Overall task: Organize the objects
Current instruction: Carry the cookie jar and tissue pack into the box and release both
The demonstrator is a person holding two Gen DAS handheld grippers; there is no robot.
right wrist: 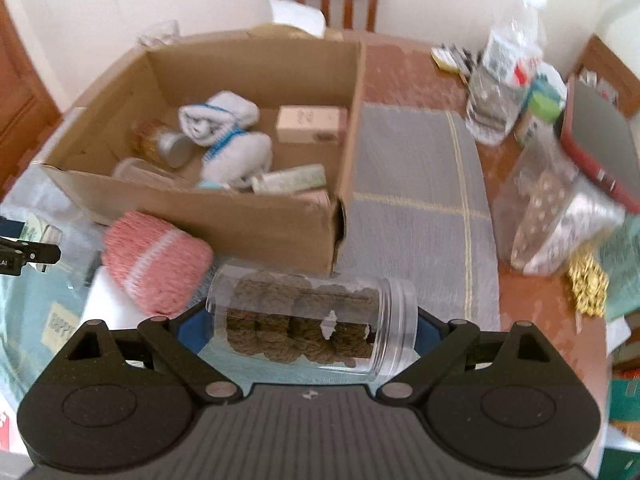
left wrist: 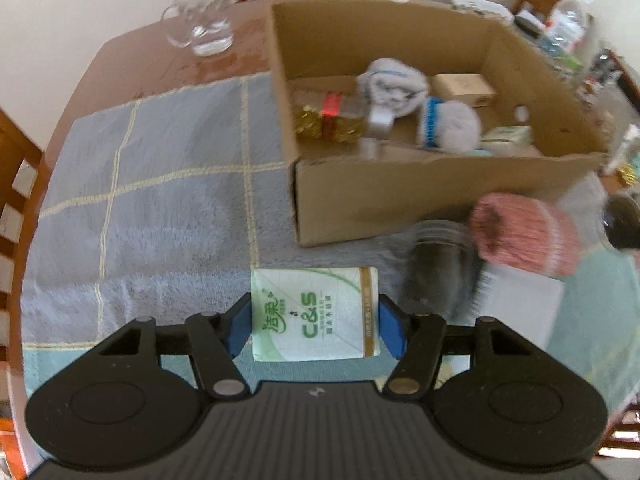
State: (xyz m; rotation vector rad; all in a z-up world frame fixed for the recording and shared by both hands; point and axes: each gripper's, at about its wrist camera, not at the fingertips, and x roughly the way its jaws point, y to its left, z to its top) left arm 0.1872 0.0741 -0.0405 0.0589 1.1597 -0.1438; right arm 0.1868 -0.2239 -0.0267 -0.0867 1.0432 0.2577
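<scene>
My left hand-held gripper (left wrist: 315, 322) pinches a tissue pack (left wrist: 315, 314) between its blue pads, the pack held flat above the grey cloth (left wrist: 160, 200) that covers the table (left wrist: 240, 40). My right hand-held gripper (right wrist: 312, 334) clamps a clear jar (right wrist: 312, 320) lying on its side, end to end between the pads, brown knobbly contents showing through the wall. Just ahead of both sits the cardboard box (right wrist: 240, 224), open at the top. Inside it I see a rolled white towel (right wrist: 218, 116), a grey-and-blue sock (right wrist: 240, 152), a small beige carton (right wrist: 312, 122) and a gold-filled bottle (left wrist: 328, 120). A pink sock (right wrist: 156, 264) lies on the table against the box's near wall, just beside the jar. A glass mug (left wrist: 200, 24) stands well apart at the far left; bottles and bags crowd the far right, too blurred to name.
</scene>
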